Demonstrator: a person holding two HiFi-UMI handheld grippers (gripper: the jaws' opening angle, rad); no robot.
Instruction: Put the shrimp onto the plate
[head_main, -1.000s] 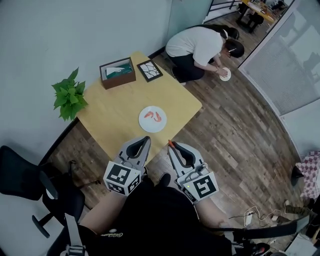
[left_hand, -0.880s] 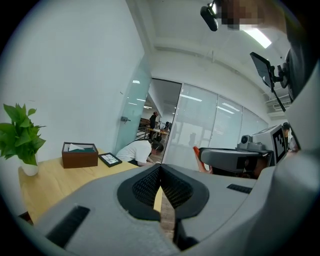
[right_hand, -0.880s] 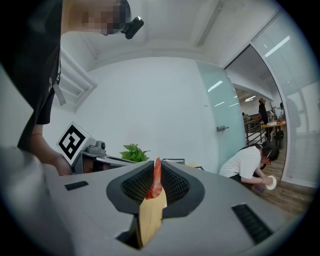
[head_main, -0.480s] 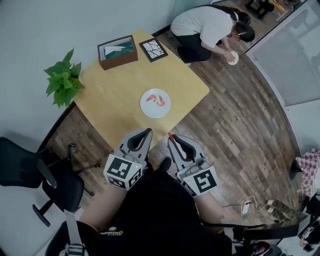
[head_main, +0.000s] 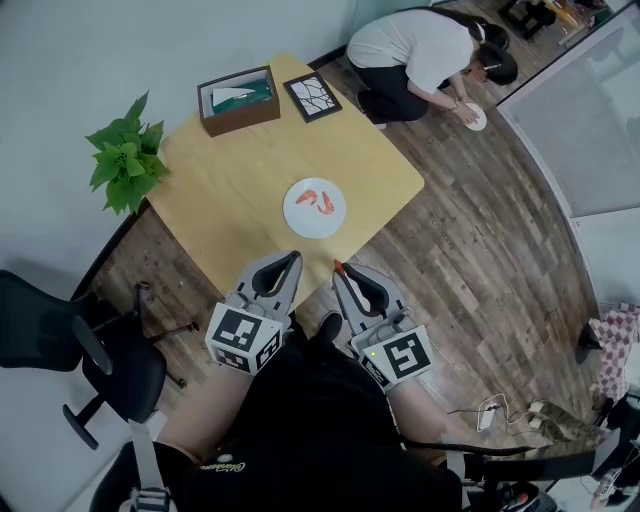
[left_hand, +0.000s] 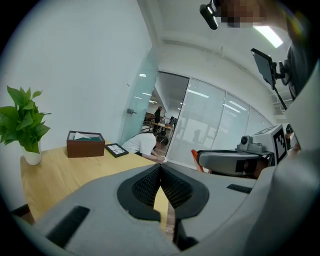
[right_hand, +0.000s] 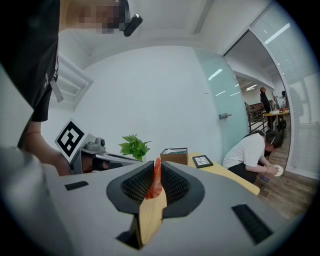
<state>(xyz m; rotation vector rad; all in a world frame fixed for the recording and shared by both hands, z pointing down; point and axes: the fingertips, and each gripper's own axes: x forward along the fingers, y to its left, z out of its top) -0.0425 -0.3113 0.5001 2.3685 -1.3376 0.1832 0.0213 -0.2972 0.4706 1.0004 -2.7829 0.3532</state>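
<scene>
A white plate (head_main: 293, 217) lies near the front of the wooden table (head_main: 230, 190), with two orange shrimp (head_main: 309, 197) on it. My right gripper (head_main: 339, 268) hovers just off the table's near corner, shut on a third shrimp (right_hand: 156, 181) that stands up red-orange between its jaws (right_hand: 157, 172). The left gripper (head_main: 291, 260) is held beside it to the left, its jaws pressed together with nothing between them (left_hand: 160, 169). Both grippers sit below the plate in the head view, short of the table edge.
On the table's far side are a brown tissue box (head_main: 238, 99) and a framed picture (head_main: 312, 97); a potted plant (head_main: 124, 166) stands at its left corner. A black office chair (head_main: 70, 350) is at the left. A person (head_main: 420, 50) crouches on the wooden floor beyond the table.
The head view has shifted a little, so the table and plate sit slightly higher and to the right. Both grippers keep their places and stay shut, the right one still on the shrimp.
</scene>
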